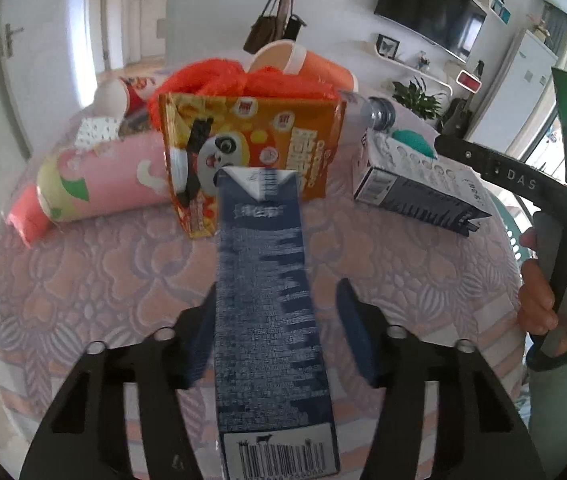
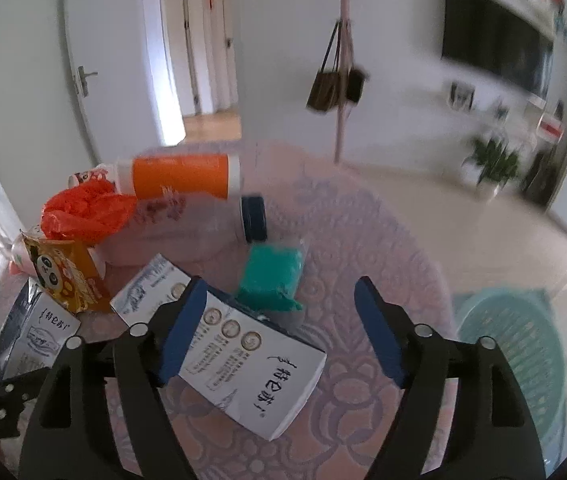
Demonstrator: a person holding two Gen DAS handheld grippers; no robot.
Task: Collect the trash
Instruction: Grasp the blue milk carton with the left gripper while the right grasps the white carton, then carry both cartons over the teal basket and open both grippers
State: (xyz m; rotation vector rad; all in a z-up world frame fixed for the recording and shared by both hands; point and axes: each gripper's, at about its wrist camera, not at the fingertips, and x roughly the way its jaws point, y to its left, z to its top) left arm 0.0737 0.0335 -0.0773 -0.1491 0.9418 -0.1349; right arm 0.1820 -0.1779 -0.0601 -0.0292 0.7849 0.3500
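The left gripper stands wide around a blue carton lying just before the panda pack. The right gripper gapes over a second carton. Both cartons look light, stiff-sided, crushable; grip across the flat long sides.

white walls; pale floor; white door with lever handle; open doorway onto wooden flooring; wall-mounted black television; white floating shelves; pink coat stand hung with bags; potted plant; daylight from window, right side.
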